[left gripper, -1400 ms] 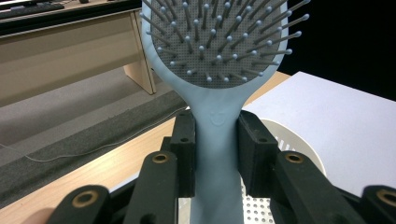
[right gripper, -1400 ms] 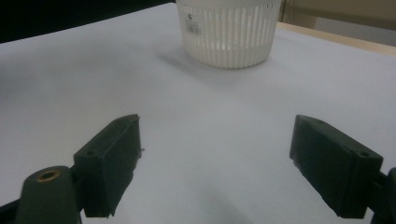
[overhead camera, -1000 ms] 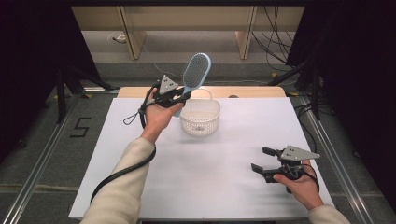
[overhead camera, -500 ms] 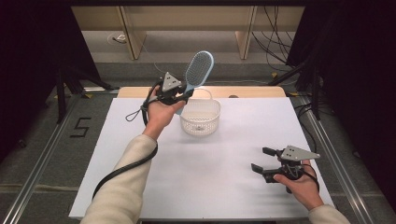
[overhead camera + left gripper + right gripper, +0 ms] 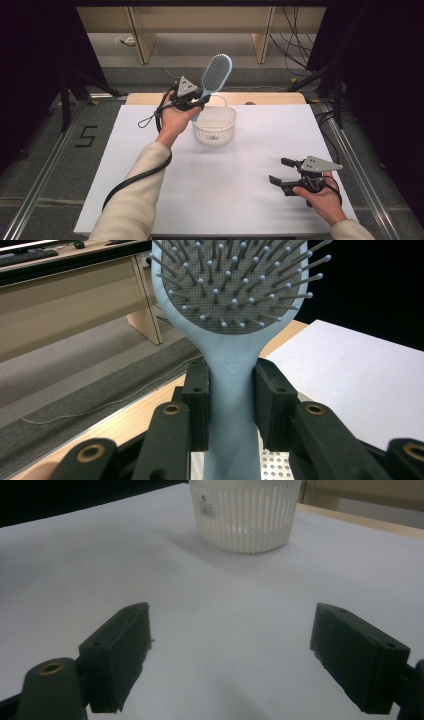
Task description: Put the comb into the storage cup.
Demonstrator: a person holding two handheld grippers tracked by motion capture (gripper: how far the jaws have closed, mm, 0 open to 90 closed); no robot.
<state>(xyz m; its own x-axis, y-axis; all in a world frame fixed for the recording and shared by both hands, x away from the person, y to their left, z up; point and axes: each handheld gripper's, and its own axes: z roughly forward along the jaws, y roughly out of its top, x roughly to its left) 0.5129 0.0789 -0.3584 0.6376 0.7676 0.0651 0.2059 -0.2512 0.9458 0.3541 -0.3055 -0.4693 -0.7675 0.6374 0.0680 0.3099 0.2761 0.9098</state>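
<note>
Left gripper [image 5: 192, 102]: we found it clamped on the neck of the hairbrush [image 5: 215, 75], a pad pressing on each side of the pale blue handle [image 5: 231, 390], as the left gripper view showed.
Hairbrush: held in the air, head uppermost and tilted toward the far right, above the far-left rim of the basket [image 5: 215, 125]; bristles faced the camera on the gripper.
Basket: white, slatted, standing upright on the white table [image 5: 240, 200], with nothing seen inside.
Right gripper [image 5: 285, 172]: jaws spread wide and empty, resting low near the right front of the table, well apart from the basket [image 5: 245, 517].
Risk, in our judgement: the grip sat on a narrow, smooth neck, so the heavy head could swing or slip as it was lowered.
Second risk: the light basket stood unsteadied; a brush end catching its rim could tip or push it.
</note>
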